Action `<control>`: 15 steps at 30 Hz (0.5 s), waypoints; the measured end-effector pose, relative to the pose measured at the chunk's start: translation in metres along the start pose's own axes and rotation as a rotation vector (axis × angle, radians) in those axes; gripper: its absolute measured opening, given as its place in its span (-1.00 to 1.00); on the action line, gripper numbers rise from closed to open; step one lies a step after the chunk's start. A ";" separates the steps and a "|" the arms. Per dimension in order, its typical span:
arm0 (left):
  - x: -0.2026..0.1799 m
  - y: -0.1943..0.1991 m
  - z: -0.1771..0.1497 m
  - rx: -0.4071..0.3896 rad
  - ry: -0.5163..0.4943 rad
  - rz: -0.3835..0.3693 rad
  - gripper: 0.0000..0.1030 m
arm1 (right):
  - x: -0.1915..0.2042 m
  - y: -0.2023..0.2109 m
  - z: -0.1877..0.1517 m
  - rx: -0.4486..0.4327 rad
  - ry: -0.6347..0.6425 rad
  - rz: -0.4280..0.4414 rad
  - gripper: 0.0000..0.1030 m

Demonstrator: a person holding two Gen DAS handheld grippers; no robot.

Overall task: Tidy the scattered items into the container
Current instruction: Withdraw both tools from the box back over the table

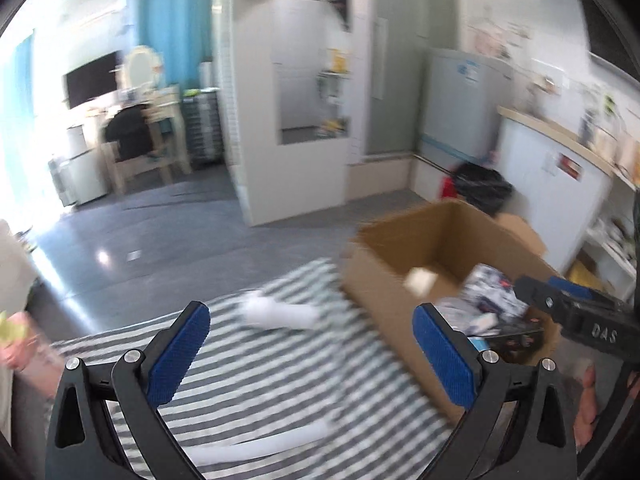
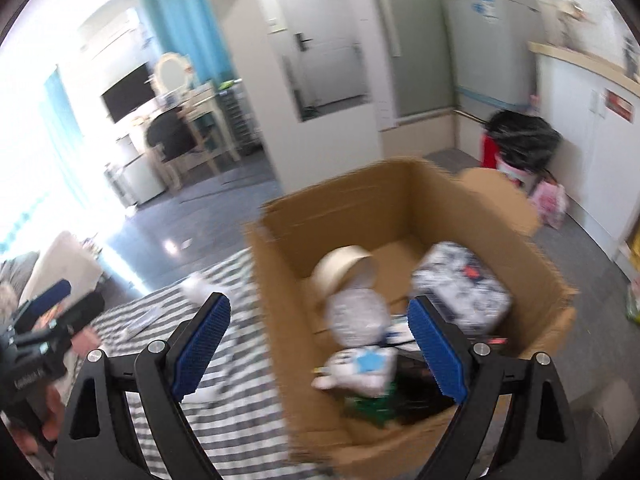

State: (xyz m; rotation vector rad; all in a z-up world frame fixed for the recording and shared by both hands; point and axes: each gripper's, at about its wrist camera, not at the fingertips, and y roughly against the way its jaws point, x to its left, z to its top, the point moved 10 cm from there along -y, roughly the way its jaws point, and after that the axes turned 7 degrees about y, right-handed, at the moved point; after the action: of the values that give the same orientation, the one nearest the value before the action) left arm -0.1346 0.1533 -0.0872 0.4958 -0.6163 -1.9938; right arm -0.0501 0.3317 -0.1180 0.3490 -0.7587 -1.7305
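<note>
An open cardboard box (image 2: pixel 404 200) stands on the floor at the edge of a grey-and-white striped cloth (image 1: pixel 256 384). Inside it lie a white plush toy (image 2: pixel 360 344), a beige roll (image 2: pixel 344 268) and a patterned pouch (image 2: pixel 460 284). My right gripper (image 2: pixel 320 350) hangs open over the box, with the plush toy below the gap and clear of the pads. My left gripper (image 1: pixel 312 356) is wide open and empty above the cloth. A white soft item (image 1: pixel 280 314) lies ahead of it, and another white piece (image 1: pixel 256 444) lies nearer. The right gripper (image 1: pixel 560 304) shows over the box.
A bin with a black bag (image 2: pixel 524 136) stands behind the box, next to a white cabinet (image 2: pixel 580 120) and a fridge (image 2: pixel 492 40). A white partition (image 1: pixel 296 120) rises beyond the cloth. A chair with a dark garment (image 1: pixel 132 136) is far left. Grey floor lies between.
</note>
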 end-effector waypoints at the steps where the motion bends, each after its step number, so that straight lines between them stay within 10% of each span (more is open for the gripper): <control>1: 0.016 0.006 0.000 -0.008 0.014 0.027 1.00 | 0.016 -0.002 0.000 0.003 0.025 0.017 0.76; 15: 0.190 0.031 -0.060 0.031 0.219 0.191 1.00 | 0.185 -0.040 -0.035 0.076 0.272 0.146 0.76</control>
State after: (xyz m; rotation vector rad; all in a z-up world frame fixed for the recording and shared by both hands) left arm -0.1665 -0.0405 -0.1335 0.6403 -0.5379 -1.7250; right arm -0.1150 0.1517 -0.1421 0.5549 -0.6357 -1.4833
